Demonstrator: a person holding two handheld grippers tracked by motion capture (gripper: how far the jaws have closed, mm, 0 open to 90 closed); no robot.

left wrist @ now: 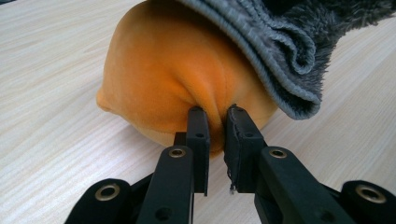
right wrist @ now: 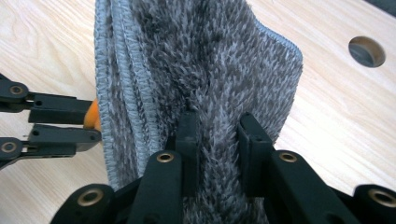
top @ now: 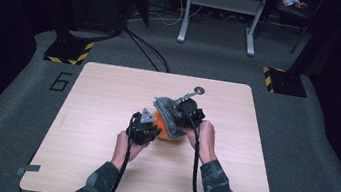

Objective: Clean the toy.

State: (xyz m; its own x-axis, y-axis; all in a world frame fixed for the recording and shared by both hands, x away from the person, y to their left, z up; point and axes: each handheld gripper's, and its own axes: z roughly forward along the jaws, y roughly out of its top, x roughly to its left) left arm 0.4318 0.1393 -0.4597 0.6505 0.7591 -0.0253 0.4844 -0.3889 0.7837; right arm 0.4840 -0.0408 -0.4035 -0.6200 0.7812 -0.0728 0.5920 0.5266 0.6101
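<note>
An orange plush ball (left wrist: 168, 79) rests on the wooden table (top: 107, 97) near its middle. My left gripper (left wrist: 215, 114) is shut on a pinch of its fabric at the near side. Over the ball's top lies a folded grey fluffy cloth (right wrist: 196, 70), and my right gripper (right wrist: 217, 126) is shut on a fold of its pile. In the high view the orange ball (top: 166, 132) lies between my left gripper (top: 143, 128) and my right gripper (top: 187, 114), with the grey cloth (top: 166, 109) lying over it. The left gripper's jaws reach the ball at the left of the right gripper view.
A round hole (right wrist: 366, 51) is cut in the tabletop beyond the cloth, near the far edge. A grey metal stand (top: 220, 12) is on the carpet behind the table. Yellow-black striped floor plates (top: 69, 51) flank the far corners.
</note>
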